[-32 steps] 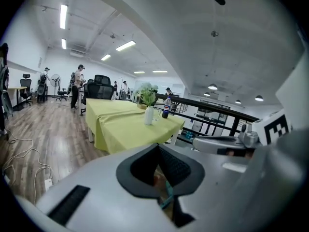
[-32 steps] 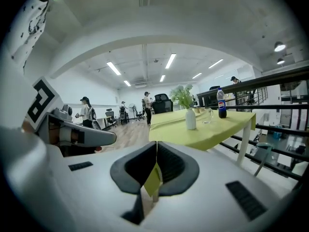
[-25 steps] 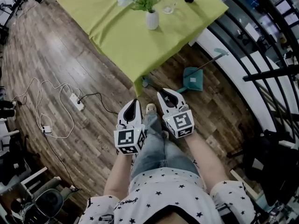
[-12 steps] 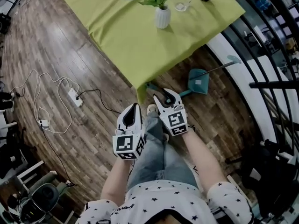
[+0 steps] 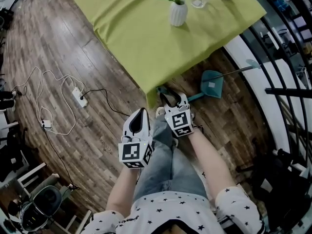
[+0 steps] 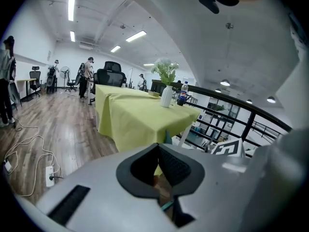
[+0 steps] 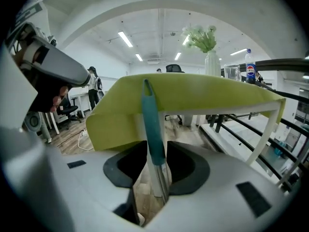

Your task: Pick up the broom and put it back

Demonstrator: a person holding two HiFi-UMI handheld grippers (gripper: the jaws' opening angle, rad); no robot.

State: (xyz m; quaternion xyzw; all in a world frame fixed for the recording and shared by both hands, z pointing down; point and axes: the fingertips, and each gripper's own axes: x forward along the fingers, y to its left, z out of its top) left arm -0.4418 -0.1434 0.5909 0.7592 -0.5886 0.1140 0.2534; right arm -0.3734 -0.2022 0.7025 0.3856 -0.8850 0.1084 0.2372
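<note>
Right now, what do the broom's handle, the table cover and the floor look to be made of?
Broom handle: teal grip, likely plastic or rubber, matte; below it a shiny shaft, probably metal.
Table cover: yellow-green cloth, it drapes and folds.
Floor: wood-look planks, slight sheen.

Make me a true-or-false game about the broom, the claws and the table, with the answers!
The broom handle is inside the right claw. True: the claw is open, has just been closing a little, and is not gripping yet.
The left claw holds the dustpan. False: the left claw is shut and empty; the dustpan sits on the floor.
The vase lies on the floor. False: the vase stands on the tablecloth.
The tablecloth is yellow-green. True.
</note>
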